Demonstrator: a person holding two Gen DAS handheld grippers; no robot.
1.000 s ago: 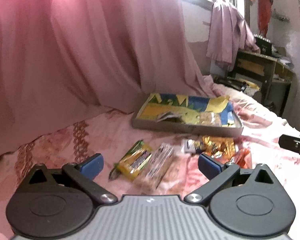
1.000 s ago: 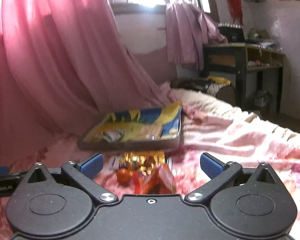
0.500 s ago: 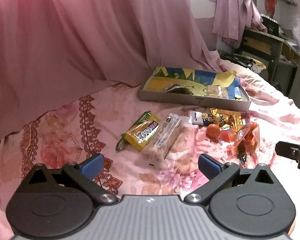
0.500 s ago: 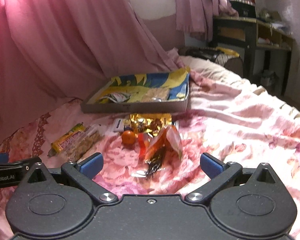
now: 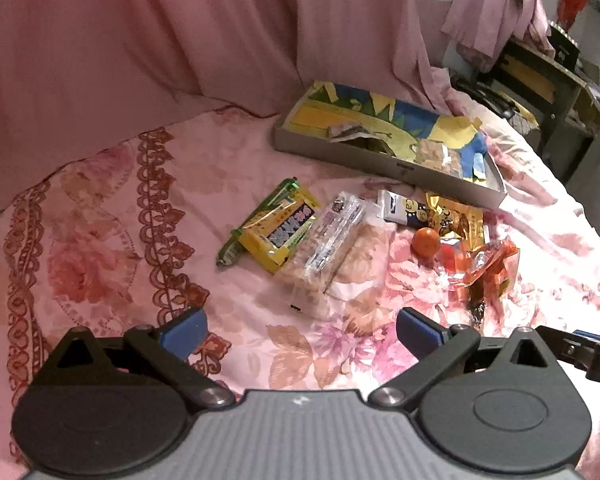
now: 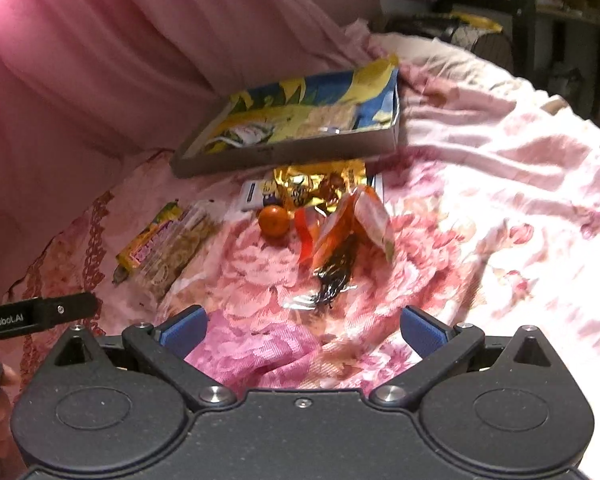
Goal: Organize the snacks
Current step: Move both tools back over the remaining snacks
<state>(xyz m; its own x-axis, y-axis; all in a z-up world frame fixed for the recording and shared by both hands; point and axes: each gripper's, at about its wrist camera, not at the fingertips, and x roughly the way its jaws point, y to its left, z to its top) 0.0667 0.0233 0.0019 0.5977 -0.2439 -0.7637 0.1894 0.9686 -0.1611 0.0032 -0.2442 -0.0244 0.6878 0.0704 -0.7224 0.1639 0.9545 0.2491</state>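
Pink floral bedspread carries the whole job: a shallow grey box with a blue-and-yellow lining sits at the far side, already holding a couple of packets, and the loose snacks lie scattered just in front of it. Nearest the left tool are a yellow-green candy packet and a clear biscuit sleeve, touching side by side. Further right lie a gold wrapper, a small orange fruit and an opened orange pouch that stands crumpled, with dark contents spilling toward the right tool.

Both tools hover above the bed with their blue pads spread wide and nothing between them. This looks like the approach step, before any pick: neither tool is yet down at a snack.

The next move probably calls for choosing one item each. The left tool lines up best with the biscuit sleeve, though it overlaps the candy packet, so the pinch should take one edge without dragging the neighbour. The right tool faces the open pouch, which needs lifting mouth-up or it will shed more onto the bed.
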